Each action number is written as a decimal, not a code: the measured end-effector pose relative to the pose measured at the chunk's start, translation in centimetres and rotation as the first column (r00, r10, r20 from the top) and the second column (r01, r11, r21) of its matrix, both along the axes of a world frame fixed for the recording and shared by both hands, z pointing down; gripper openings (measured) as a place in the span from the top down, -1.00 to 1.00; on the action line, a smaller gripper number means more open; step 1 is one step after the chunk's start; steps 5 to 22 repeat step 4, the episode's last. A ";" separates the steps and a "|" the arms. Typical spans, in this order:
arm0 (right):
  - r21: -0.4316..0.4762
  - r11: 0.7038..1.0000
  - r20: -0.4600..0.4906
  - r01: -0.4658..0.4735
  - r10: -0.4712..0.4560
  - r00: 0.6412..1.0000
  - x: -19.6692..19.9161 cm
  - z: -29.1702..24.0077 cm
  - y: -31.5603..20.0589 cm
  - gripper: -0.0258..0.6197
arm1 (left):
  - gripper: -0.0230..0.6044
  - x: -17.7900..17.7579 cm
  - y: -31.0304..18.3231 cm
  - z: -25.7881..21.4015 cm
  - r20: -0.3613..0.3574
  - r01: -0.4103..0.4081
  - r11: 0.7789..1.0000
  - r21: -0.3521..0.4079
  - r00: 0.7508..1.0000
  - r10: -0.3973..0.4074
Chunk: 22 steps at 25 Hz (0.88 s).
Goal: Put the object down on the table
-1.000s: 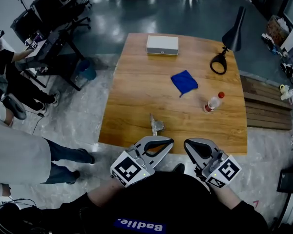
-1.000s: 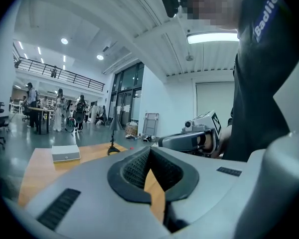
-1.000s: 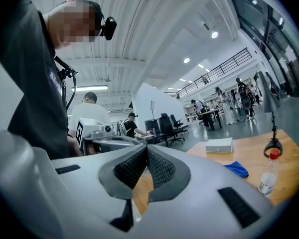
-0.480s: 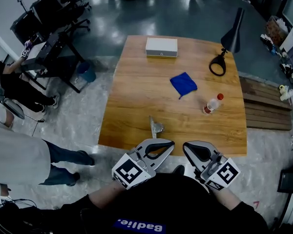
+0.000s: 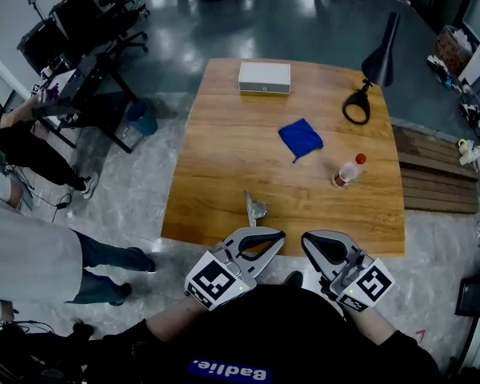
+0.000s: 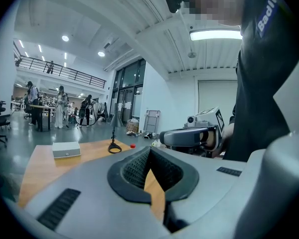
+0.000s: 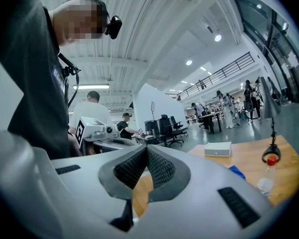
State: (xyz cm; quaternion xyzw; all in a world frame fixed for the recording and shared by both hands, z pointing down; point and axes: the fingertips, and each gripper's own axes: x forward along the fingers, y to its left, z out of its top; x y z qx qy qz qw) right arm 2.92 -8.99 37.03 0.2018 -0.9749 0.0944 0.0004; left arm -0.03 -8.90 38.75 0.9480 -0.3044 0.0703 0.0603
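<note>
Silver metal object [image 5: 257, 207] (a small angled piece, hard to name) lies on the wooden table [image 5: 224, 150] by its near edge. Left gripper [image 5: 278, 233] and right gripper [image 5: 306, 238] hover nearby, jaws together and empty. The task looks done.

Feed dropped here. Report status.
Left gripper, right gripper: shut, empty. Metal tool lies on table, near edge, ungripped. Cloth, bottle beyond it.
</note>
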 end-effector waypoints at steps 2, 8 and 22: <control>-0.002 1.000 -0.001 -0.002 0.002 1.000 0.3 0.0 0.0 0.91 | 0.90 0.2 0.0 0.0 0.004 0.001 1.000 -0.001 1.000 -0.001; -0.004 1.000 -0.004 -0.005 0.005 1.000 0.5 0.0 -0.1 0.91 | 0.90 0.3 0.0 0.1 0.009 0.004 1.000 -0.002 1.000 -0.004; -0.004 1.000 -0.004 -0.005 0.005 1.000 0.5 0.0 -0.1 0.91 | 0.90 0.3 0.0 0.1 0.009 0.004 1.000 -0.002 1.000 -0.004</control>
